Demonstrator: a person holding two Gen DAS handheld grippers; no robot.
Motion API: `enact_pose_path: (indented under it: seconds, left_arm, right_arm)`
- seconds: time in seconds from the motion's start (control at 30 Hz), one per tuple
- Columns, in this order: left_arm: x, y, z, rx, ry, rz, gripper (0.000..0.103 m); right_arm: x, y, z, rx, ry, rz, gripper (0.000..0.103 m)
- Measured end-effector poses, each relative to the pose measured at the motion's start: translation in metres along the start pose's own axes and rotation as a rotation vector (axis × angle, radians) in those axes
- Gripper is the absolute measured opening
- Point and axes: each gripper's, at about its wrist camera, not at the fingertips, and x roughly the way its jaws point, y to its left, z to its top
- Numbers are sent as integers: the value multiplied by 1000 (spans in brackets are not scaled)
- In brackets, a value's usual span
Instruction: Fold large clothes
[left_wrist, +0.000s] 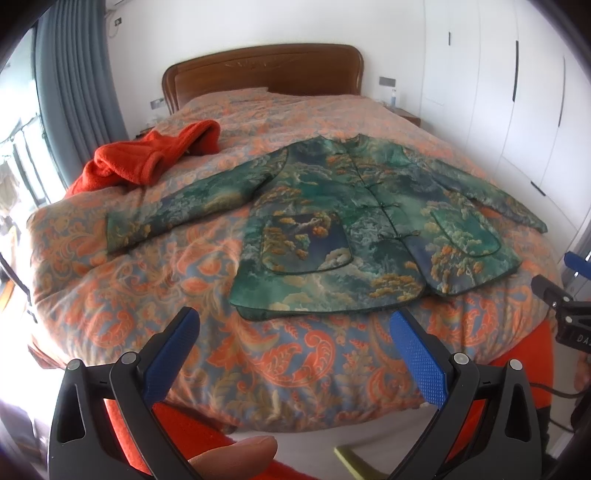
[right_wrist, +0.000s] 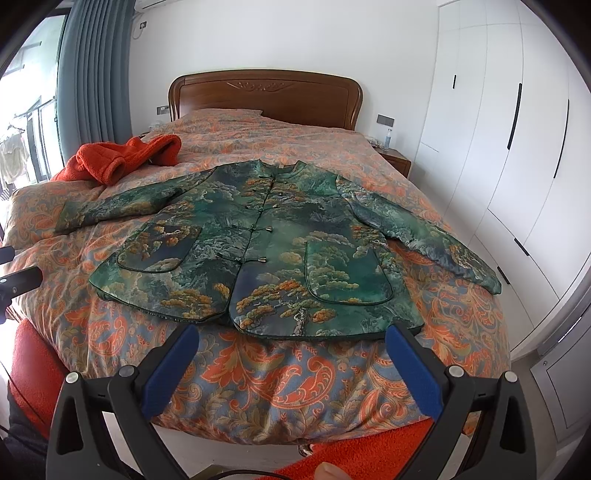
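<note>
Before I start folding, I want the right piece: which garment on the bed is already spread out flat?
The green patterned jacket, lying front-up with both sleeves stretched outward. The orange fleece garment sits bunched in a heap near the bed's far left side.

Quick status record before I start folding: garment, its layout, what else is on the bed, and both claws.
garment: green patterned jacket, front up, closed down the middle with knot buttons
layout: spread flat on the bed, both sleeves stretched out to the sides, hem toward the cameras
folding: not begun, no fold visible
other item: orange fleece garment bunched up at the far left of the bed, apart from the jacket
left claw: open, holding nothing, short of the hem
right claw: open, holding nothing, short of the hem
</note>
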Motion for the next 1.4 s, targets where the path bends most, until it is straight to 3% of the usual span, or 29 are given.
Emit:
enact_pose_path:
  seconds: [1.4]
  left_arm:
    - [-2, -5, -1, 15, -17, 0, 103]
  right_arm:
    - [1, 4, -3, -6, 2, -1, 103]
